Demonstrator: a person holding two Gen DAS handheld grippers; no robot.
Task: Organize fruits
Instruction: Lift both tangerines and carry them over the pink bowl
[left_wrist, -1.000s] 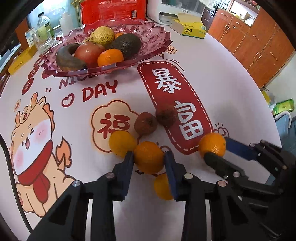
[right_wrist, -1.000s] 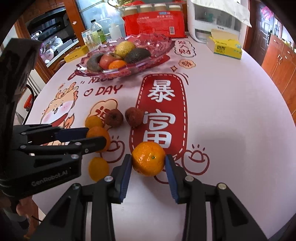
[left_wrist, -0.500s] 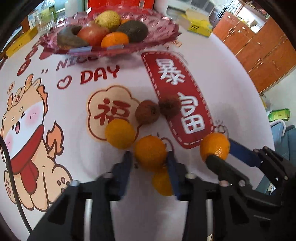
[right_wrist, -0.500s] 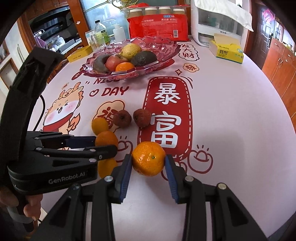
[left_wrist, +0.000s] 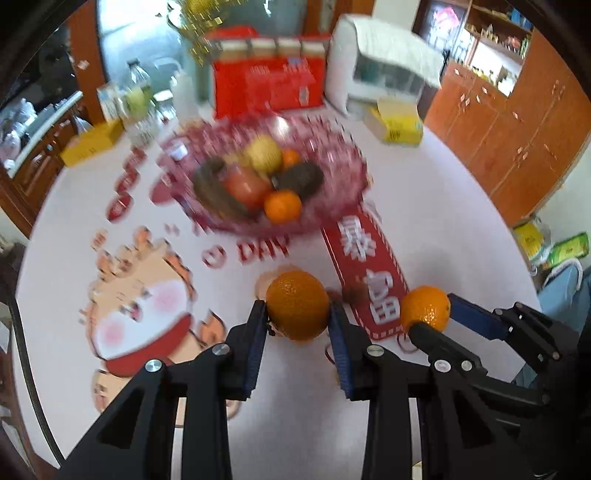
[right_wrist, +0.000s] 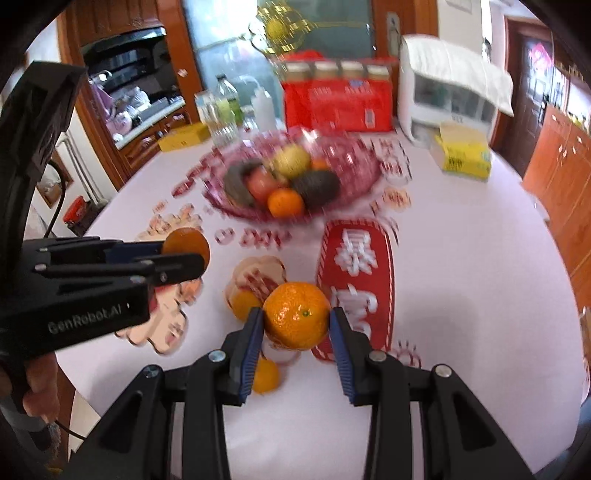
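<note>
1. Round orange mandarin (left_wrist: 297, 305), near centre: dimpled, slightly glossy peel.
2. Pink-red patterned bowl (right_wrist: 354, 184), far: clear, glassy, faceted.
3. White printed tablecloth (right_wrist: 461, 266): smooth, faint sheen.
4. Black gripper fingers (right_wrist: 236, 343): matt plastic, ribbed blue pads, silver metal screws.
5. Orange-brown cabinets (left_wrist: 517, 147), far right: polished wood.

My left gripper's orange (left_wrist: 297, 305) — round, dimpled skin — sits clamped clear above the cloth. The right one's orange (right_wrist: 296, 315) is glossier, small green stem scar facing me. Two oranges (right_wrist: 244, 305) (right_wrist: 265, 376) remain on the table. Pink glass bowl (right_wrist: 354, 184) — mixed fruit, blurred.
</note>
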